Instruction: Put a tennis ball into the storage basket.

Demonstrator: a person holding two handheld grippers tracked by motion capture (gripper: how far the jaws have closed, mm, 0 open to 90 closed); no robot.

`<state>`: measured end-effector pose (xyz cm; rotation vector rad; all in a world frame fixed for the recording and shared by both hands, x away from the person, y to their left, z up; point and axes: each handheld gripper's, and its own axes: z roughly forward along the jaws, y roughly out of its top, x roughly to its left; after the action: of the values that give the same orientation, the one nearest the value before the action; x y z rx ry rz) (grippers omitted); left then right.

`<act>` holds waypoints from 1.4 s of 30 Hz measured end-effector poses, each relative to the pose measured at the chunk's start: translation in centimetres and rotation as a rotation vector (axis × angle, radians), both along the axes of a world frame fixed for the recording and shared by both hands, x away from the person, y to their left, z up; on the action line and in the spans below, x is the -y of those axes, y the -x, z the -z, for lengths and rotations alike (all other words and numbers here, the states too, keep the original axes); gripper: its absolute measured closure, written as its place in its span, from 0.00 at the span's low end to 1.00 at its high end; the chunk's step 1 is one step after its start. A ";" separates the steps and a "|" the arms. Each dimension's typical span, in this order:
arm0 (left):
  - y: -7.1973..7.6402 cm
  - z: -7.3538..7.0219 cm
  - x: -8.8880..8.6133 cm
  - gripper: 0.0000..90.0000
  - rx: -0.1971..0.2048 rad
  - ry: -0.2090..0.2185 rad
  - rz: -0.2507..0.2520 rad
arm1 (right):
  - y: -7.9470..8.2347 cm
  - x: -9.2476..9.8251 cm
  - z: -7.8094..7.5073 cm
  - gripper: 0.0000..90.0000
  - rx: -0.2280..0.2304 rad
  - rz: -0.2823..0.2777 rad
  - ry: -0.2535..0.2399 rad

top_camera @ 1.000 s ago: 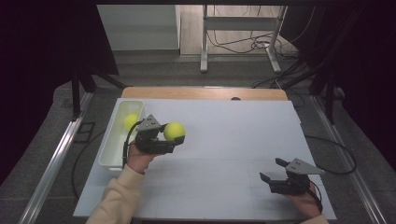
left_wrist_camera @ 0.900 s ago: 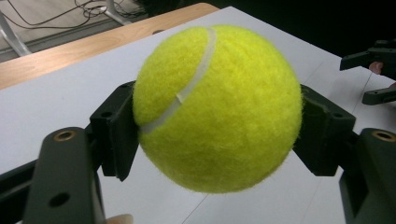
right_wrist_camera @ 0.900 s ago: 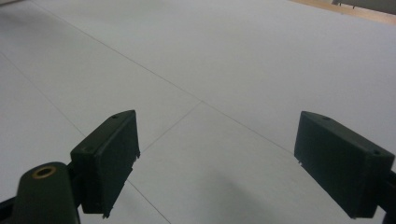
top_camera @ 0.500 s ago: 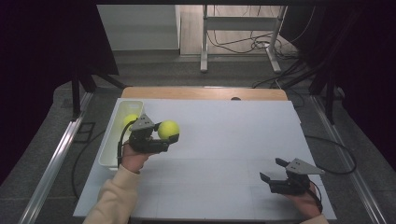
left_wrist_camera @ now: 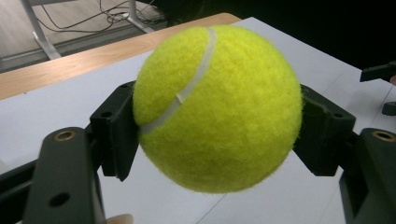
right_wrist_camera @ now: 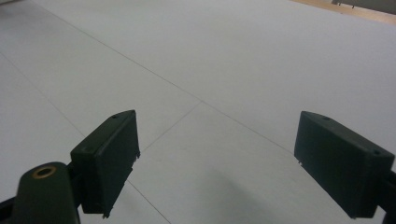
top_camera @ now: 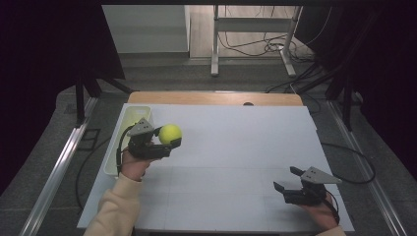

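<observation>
High view: the left gripper [top_camera: 169, 139] is holding a fuzzy yellow-green tennis ball [top_camera: 170, 133] clamped between its black fingers [left_wrist_camera: 114, 135], above the white table [top_camera: 236, 147] beside a pale plastic bin [top_camera: 129, 123]. Near the table's right front, the right gripper [top_camera: 287, 180] is resting with fingers [right_wrist_camera: 107, 158] spread wide, gripping nothing.

Left gripper [top_camera: 172, 139] with clamped tennis ball [top_camera: 170, 133], now farther back and nearer the bin [top_camera: 129, 118].

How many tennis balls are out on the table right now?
1 that I can see: a tennis ball clamped in the left gripper, held beside the white bin. The gripper and hand cover part of the bin, so another ball may be hidden inside.
</observation>
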<state>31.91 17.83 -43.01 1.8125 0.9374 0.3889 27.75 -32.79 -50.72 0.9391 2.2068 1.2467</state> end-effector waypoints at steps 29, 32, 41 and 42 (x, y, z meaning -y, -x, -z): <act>0.8 -0.7 -3.8 0.29 0.009 0.007 -0.084 | 0.0 0.0 0.0 0.16 -0.001 0.004 -0.001; 0.9 -0.6 -4.5 0.29 0.007 0.006 -0.101 | 0.0 0.0 0.0 0.16 -0.001 0.005 0.000; 1.2 -0.5 -6.0 0.29 0.003 0.010 -0.141 | 0.0 -0.1 0.0 0.16 -0.002 0.006 0.003; 1.2 -0.7 -6.5 0.29 0.005 0.014 -0.151 | 0.0 -0.1 0.0 0.16 -0.002 0.005 0.000</act>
<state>30.66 24.31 -42.36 1.7324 1.0748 0.4796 27.71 -32.72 -50.71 0.9456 2.2043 1.2444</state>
